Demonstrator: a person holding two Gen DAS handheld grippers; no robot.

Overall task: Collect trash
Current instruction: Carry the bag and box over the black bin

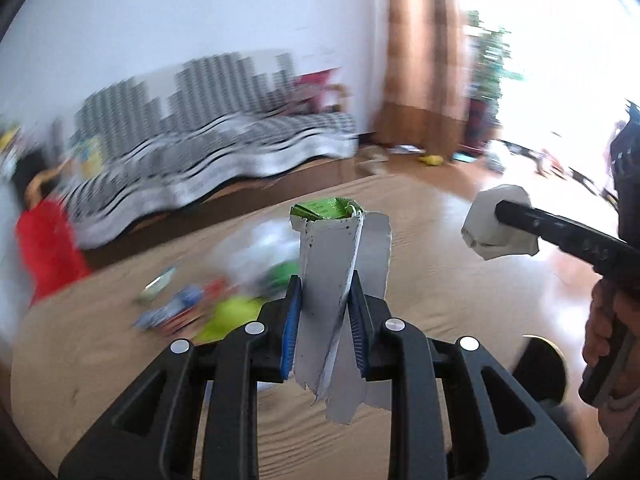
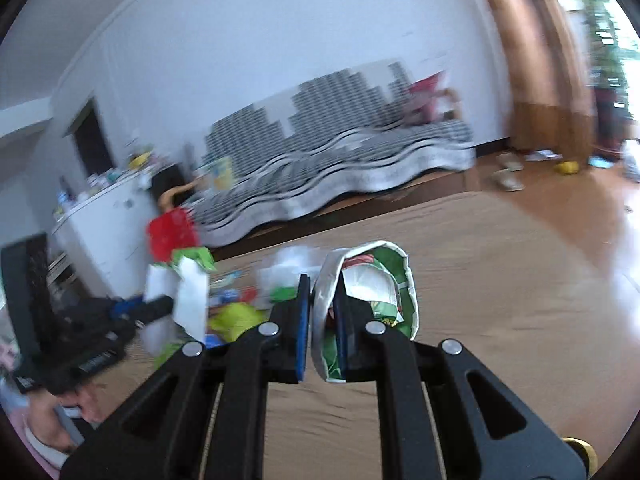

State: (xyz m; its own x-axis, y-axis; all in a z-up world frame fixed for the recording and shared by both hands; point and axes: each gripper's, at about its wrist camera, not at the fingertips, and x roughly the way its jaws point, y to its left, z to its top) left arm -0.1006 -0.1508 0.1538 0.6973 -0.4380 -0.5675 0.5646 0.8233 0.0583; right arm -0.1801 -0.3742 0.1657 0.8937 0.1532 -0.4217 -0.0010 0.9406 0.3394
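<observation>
In the left wrist view my left gripper (image 1: 325, 284) is shut on a torn carton piece (image 1: 332, 256), grey inside with a green printed top, held upright above the wooden table (image 1: 440, 248). My right gripper (image 1: 500, 212) comes in from the right, shut on a crumpled grey wrapper (image 1: 496, 236). In the right wrist view the right gripper (image 2: 322, 284) pinches one wall of that curled, silver-lined green wrapper (image 2: 384, 280). At the left the left gripper (image 2: 170, 303) holds its white and green carton piece (image 2: 192, 292). Both pictures are blurred by motion.
A pile of mixed litter (image 1: 224, 292) (image 2: 240, 308) lies on the table beyond the grippers. Behind it stand a sofa with a black and white cover (image 1: 224, 152), a person in red (image 1: 44, 240), a white cabinet (image 2: 104, 220) and brown curtains (image 1: 424, 52).
</observation>
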